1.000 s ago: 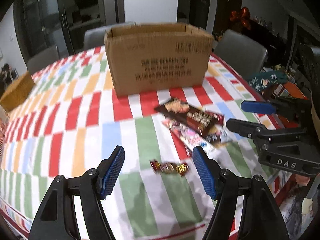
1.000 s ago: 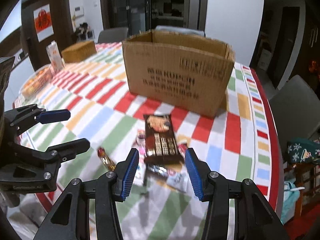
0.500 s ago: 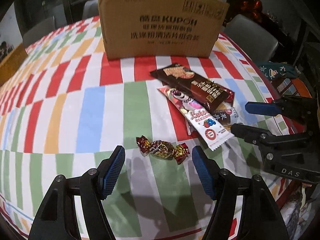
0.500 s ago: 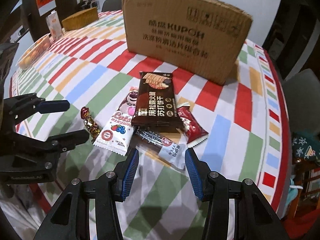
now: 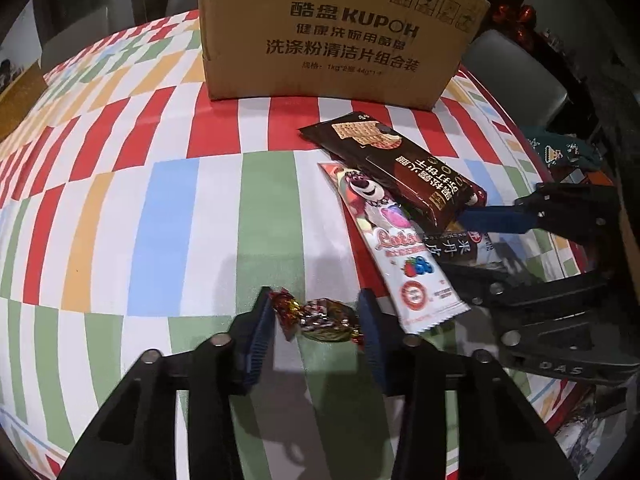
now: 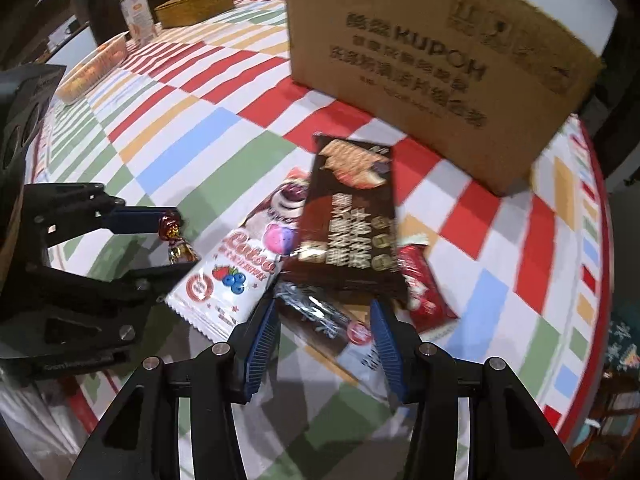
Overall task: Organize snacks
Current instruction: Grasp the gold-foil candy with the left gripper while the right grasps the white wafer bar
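Candy (image 5: 320,318) in a foil twist lies on the checked desk (image 5: 168,208) in front of the cardboard box (image 5: 336,36), the left tool (image 5: 316,320) having just narrowed around it, pads apparently touching; right view: right tool (image 6: 323,334), half open, straddles a dark packet (image 6: 320,312), so the next move is likely lifting into the box.

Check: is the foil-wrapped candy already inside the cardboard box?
Out. The candy lies on the tablecloth between the left gripper's closing jaws.
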Available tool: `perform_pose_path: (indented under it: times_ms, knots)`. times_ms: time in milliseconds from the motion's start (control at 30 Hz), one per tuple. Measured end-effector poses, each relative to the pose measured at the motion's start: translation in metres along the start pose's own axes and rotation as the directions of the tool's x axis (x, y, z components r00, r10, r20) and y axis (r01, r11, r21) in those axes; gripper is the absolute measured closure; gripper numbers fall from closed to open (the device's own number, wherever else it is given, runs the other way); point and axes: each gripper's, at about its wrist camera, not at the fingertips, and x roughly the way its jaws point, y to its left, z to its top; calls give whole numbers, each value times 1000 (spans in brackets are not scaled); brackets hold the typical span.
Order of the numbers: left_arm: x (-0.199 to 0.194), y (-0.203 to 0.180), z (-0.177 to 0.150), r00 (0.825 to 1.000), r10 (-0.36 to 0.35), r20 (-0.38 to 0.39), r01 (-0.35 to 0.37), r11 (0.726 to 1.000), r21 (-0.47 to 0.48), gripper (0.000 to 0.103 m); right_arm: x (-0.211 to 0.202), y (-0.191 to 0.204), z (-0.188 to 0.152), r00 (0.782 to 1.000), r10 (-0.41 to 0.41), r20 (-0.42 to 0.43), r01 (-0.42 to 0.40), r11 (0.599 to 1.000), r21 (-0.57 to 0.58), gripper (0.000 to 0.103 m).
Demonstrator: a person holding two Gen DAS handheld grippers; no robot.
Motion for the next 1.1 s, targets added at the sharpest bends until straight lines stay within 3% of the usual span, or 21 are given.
perform_pose_path:
  times_ms: [200, 367, 467, 733, 1100]
  knots:
    - [-1, -2, -3, 1000, -8, 3, 8, 1000, 20, 73, 11, 3, 3, 1000, 29, -5, -29, 1000, 12, 54]
    - [-2, -1, -5, 1000, -28, 7, 27, 999, 17, 74, 7, 9, -3, 998, 65, 10, -65, 997, 36, 76]
    - [-5, -2, -7, 1000, -29, 13, 29, 999, 23, 74, 2, 14, -8, 998, 64, 25, -65, 997, 51, 82]
    - [-27, -8, -12, 997, -37, 64, 33, 998, 57, 74, -20, 19, -25, 994, 73, 82, -84, 986, 143, 83]
    - [-71, -25, -11, 983, -69, 169, 49, 992, 120, 74, -68, 17, -41, 978, 8, 207, -62, 966, 253, 83]
